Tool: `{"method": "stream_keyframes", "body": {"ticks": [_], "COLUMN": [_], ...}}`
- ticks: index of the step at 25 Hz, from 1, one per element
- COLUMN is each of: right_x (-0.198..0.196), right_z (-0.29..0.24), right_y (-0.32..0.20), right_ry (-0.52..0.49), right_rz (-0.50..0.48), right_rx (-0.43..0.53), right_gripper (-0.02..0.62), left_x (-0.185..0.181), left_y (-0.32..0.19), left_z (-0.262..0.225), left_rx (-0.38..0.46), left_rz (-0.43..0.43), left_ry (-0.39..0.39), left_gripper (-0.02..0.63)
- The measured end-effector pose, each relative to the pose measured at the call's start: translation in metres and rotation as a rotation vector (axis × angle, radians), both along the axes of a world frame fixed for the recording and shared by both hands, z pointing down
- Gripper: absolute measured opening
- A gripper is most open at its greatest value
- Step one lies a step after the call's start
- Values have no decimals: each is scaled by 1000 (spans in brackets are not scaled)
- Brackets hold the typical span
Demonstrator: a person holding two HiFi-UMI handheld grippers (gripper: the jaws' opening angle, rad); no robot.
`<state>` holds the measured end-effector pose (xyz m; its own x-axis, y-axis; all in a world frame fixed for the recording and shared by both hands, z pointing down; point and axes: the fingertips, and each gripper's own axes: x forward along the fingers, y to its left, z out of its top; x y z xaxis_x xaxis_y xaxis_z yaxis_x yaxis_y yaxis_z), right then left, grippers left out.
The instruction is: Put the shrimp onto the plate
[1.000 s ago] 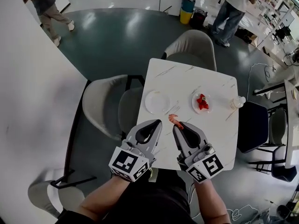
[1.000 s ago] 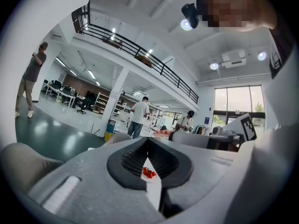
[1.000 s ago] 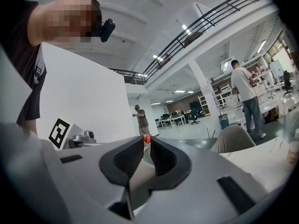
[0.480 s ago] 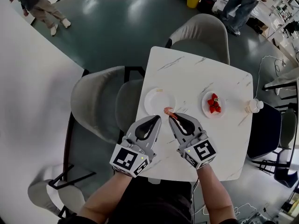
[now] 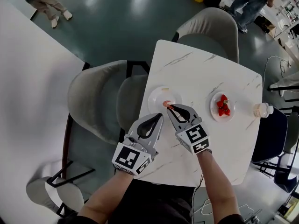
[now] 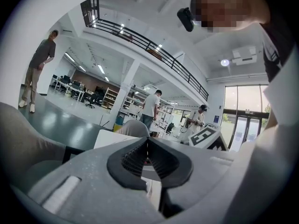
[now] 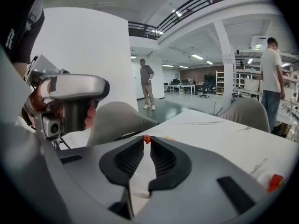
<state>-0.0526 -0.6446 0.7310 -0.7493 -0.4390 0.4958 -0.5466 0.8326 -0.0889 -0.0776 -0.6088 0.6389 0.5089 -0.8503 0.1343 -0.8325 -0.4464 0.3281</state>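
My right gripper is shut on an orange shrimp, which sticks out past its tips over the near right part of the empty white plate. In the right gripper view the shrimp shows as a small orange bit pinched at the jaw tips. My left gripper hangs just in front of the plate, to the left of the right one, shut with nothing in it. In the left gripper view its jaws meet at the tips.
A second small plate with red strawberries sits on the white marble table to the right. A small bottle stands at the table's right edge. Grey chairs stand at the left and far sides. People are across the room.
The right gripper has carried the shrimp to the left and away from me, from the bare table until it is over the plate's edge. The left gripper has stayed shut beside it.
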Motion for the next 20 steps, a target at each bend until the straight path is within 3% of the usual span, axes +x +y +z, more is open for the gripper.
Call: {"method": "stream_keyframes", "body": {"ticks": [11, 20], "right_x": [-14, -14], "right_z": [39, 48], "right_y": [-12, -17], "right_ry": [135, 361], "right_rz": [-58, -127], "right_rx": [-2, 60], "right_gripper": [48, 49], "left_x": [-7, -9], "left_y": [-13, -15], "left_z": [18, 19], "left_rx": [3, -8], "left_rz": [-18, -23], "left_ry": [6, 13], "left_gripper": [9, 9]}}
